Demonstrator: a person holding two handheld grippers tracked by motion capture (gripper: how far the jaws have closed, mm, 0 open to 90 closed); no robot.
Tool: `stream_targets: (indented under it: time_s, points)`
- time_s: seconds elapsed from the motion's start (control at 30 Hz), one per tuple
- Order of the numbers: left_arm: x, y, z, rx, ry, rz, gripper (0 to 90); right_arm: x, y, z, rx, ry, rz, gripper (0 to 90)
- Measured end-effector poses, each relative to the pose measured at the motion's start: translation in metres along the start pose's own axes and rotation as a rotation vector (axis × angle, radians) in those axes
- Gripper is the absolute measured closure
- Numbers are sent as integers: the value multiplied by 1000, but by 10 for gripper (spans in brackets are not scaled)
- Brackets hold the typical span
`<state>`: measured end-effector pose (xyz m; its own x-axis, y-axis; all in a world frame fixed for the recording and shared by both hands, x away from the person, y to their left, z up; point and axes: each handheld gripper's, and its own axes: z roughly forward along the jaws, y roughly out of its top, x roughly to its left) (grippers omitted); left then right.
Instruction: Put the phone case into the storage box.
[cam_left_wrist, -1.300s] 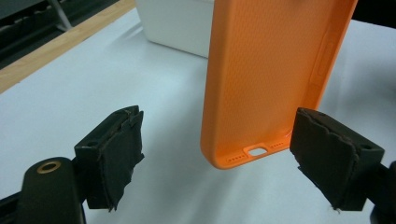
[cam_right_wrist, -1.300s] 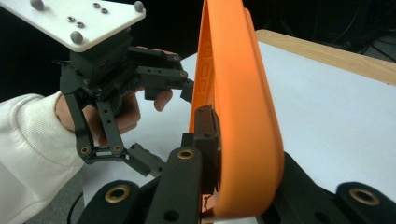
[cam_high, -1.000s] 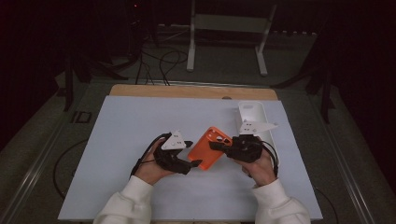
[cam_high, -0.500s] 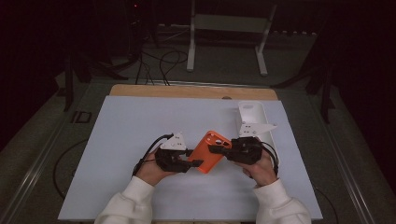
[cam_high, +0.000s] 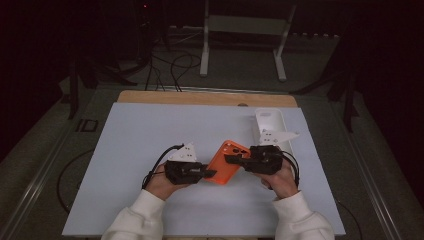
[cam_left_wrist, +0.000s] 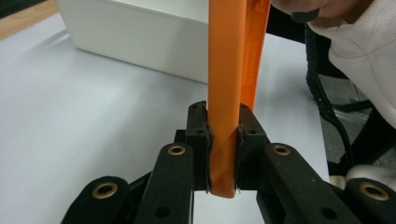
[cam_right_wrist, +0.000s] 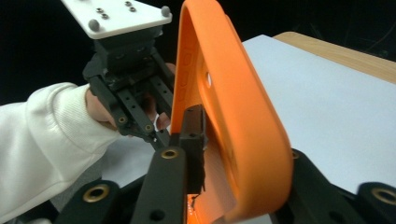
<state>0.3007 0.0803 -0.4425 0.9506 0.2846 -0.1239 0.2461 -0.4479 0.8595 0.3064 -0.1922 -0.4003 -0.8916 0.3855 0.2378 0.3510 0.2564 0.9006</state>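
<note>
Nearest you, two cuffs of white ribbed knit come in from the bottom edge, one on each forearm. Your left hand-held gripper (cam_high: 209, 173), matte black linkage with brass rivets and a grey three-cornered plate on top, has just been closing; its jaws now pinch the thin rim of the orange phone case (cam_high: 228, 162), pads pressed flat against both sides in the left gripper view (cam_left_wrist: 223, 154). The case is smooth, rubbery, rounded at the corners, with a cut-out opening near its far end; it is held tilted above the counter (cam_high: 125, 150) between your two hands. Your right hand-held gripper (cam_high: 231, 159), same black build, has just been easing apart; one jaw sits inside the case wall (cam_right_wrist: 233, 140), the other lies behind the case, so whether the pads press on it cannot be told. The counter top is a flat, pale, matte sheet, with a strip of light wood along its far edge. Beyond your right hand, a white box (cam_high: 270, 122), oblong with rounded corners, lies on the counter. Farther off, a grey metal stand (cam_high: 245, 25) and dark cables sit on the floor.
</note>
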Motion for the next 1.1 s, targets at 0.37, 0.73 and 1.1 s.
stream_targets:
  time_s: [0.37,0.73,1.1]
  points:
    - [-2,1,-4,-19,53,4,806,-2,-1,3,-1,-72,48,416]
    - [-3,2,-5,-19,110,-4,806,-1,-1,0,-17,-166,70,132]
    - [-4,3,-6,-6,199,-16,805,0,-2,-5,-55,-209,73,82]
